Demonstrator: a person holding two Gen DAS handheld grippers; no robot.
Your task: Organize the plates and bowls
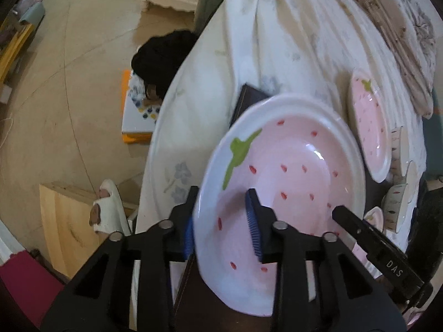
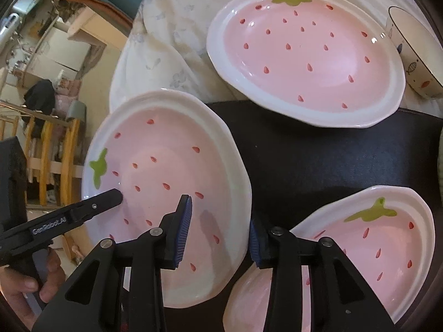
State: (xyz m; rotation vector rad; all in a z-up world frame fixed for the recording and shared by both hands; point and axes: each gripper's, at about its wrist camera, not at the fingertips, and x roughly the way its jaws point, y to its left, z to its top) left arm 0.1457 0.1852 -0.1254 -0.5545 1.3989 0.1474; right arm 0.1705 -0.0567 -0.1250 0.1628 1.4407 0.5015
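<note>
A pink strawberry plate [image 1: 285,182] with a white rim is held in the air by both grippers. My left gripper [image 1: 221,221] is shut on its left rim, one blue pad inside, one outside. My right gripper [image 2: 218,232] is shut on the same plate [image 2: 166,182] at its right rim. The right gripper's finger [image 1: 357,229] shows in the left wrist view, and the left gripper's finger [image 2: 91,207] in the right wrist view. A second strawberry plate [image 2: 304,58] lies beyond, and a third [image 2: 373,249] at lower right. A fish-pattern bowl [image 2: 415,52] stands at far right.
The plates rest on a dark table [image 2: 318,160] partly draped with a white floral cloth [image 1: 277,41]. More bowls [image 1: 401,199] and a plate [image 1: 371,127] line the table's right side. A wooden board [image 1: 63,221] and a slipper [image 1: 108,207] lie on the floor.
</note>
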